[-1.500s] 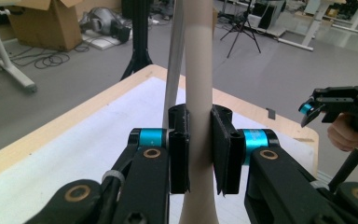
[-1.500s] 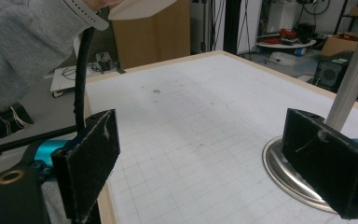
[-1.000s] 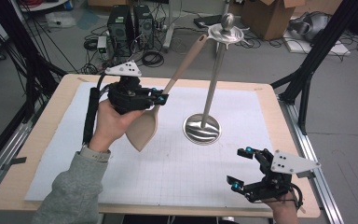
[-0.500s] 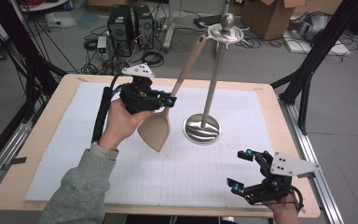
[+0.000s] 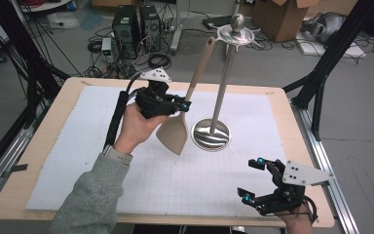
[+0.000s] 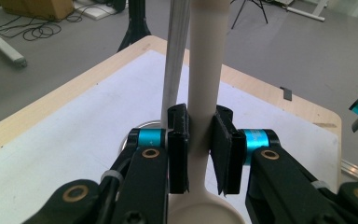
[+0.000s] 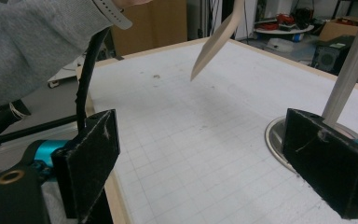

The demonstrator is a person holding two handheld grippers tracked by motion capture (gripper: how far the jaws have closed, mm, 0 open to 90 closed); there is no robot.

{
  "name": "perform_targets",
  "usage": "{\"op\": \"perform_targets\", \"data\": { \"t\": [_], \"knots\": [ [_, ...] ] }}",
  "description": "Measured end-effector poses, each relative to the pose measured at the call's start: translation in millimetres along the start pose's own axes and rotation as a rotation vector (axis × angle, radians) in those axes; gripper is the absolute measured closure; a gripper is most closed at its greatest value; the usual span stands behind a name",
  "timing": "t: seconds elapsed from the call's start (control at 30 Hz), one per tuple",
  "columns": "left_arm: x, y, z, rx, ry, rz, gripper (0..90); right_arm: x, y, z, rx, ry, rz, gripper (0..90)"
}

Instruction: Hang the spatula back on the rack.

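Note:
A beige spatula hangs above the white mat, blade down, its long handle slanting up toward the head of a metal stand. My left gripper is shut on the handle just above the blade; in the left gripper view both pads clamp the handle, with the stand's pole right behind it. The stand's round base rests on the mat beside the blade. My right gripper stands open near the table's front right edge, nothing between its pads. The blade's tip hangs in the right gripper view.
A white gridded mat covers most of the wooden table. Black frame legs stand at the table's right, with cables and computer towers on the floor behind. A grey sleeve reaches in from the front left.
My left gripper has carried the spatula rightward and a little lower, bringing the blade close beside the stand's base. The right gripper has not moved.

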State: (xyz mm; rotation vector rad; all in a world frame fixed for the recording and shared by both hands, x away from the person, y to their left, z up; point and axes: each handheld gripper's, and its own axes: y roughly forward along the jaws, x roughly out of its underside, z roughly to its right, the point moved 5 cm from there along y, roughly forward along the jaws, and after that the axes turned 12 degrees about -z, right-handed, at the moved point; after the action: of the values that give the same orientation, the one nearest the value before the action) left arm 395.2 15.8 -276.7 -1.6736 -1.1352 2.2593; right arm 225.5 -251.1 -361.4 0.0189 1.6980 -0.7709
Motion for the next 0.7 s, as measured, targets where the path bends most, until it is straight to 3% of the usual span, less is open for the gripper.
{"op": "perform_targets", "data": {
  "t": [0.13, 0.27, 0.43, 0.57, 0.7],
  "knots": [
    [-2.1, 6.2, 0.5, -0.006, -0.005, 0.0, 77.3, 0.5, 0.7, -0.7, -0.002, 0.0, -0.004, 10.8],
    [-3.8, 10.0, -0.5, -0.046, 0.008, -0.005, 77.2, -0.2, 0.0, -1.7, -0.004, 0.001, 0.002, 10.8],
    [-6.6, 16.1, -0.9, -0.055, 0.011, -0.01, 77.3, -0.8, 1.4, -4.6, -0.019, -0.006, -0.005, 10.8],
    [-9.4, 22.2, 2.1, -0.059, 0.013, -0.017, 77.3, 2.4, 4.4, -1.9, 0.008, -0.002, -0.041, 10.8],
    [-12.1, 26.9, 1.8, -0.071, 0.002, -0.021, 77.2, 2.2, 3.7, -3.7, -0.006, -0.005, -0.031, 10.8]
  ]
}}
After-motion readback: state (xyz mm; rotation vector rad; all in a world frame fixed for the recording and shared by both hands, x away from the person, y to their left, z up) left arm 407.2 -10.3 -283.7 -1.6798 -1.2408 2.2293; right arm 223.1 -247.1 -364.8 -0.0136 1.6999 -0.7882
